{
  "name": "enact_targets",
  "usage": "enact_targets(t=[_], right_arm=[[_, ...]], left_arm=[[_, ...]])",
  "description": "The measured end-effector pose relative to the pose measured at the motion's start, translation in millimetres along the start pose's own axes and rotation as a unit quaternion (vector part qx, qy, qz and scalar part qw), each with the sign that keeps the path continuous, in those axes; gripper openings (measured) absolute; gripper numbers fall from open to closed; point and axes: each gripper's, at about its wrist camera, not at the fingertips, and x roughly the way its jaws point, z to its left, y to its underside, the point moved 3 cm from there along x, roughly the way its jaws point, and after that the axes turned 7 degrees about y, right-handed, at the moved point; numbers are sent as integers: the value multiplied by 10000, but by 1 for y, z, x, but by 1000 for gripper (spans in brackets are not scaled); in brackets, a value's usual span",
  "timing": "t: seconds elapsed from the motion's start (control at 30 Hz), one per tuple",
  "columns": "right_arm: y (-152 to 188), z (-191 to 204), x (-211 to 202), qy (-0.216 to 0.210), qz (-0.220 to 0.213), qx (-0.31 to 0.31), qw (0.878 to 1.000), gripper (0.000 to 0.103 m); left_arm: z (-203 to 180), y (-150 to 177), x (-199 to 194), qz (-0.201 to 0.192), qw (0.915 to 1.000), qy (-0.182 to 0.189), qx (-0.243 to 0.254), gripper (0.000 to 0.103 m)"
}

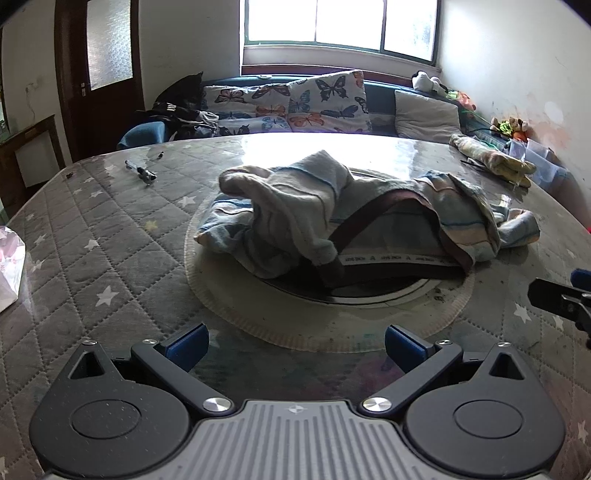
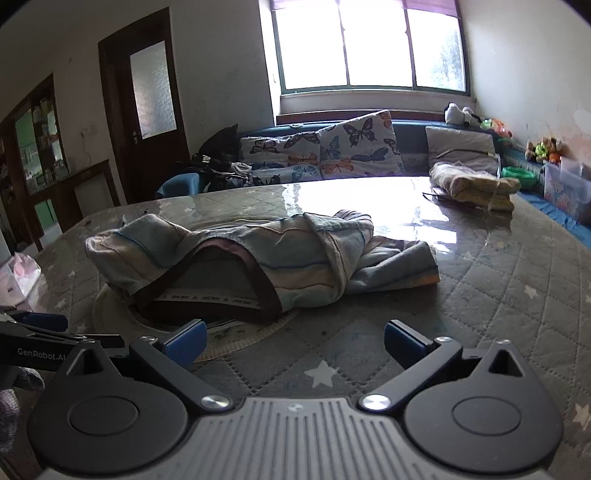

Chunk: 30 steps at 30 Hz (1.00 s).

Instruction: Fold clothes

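Glare from the window (image 1: 340, 22) washes out the far half of the table (image 1: 92, 240), so you cannot read the quilted cover there, and the small dark items (image 1: 142, 171) ahead and to the left of your left gripper (image 1: 295, 349) are too small to identify. Only an edge of your right gripper shows at the right border of the left wrist view, and your left gripper is likewise cut off at the left border of the right wrist view. Crumpled garment (image 1: 332, 214) lies on the table straight ahead of your left gripper and ahead and slightly left of your right gripper (image 2: 295, 347), heaped over a round mat (image 1: 332, 317). It is pale blue, cream and peach in bands, with a dark brown trimmed opening gaping toward you and a printed tape (image 2: 207, 297) inside; what lies beneath the folds is hidden. Both grippers stand with jaws spread wide, holding nothing, near the cloth but apart from it. Another bundled cloth (image 2: 469, 184) sits well beyond your right gripper, to its right.
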Motion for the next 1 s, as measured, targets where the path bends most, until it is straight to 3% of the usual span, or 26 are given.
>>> enact_targets(t=[1.0], right_arm=[[0,7,23,68,361,-216,9991,103]], left_arm=[[-4,-9,16,228,9997,-119,-35,103]])
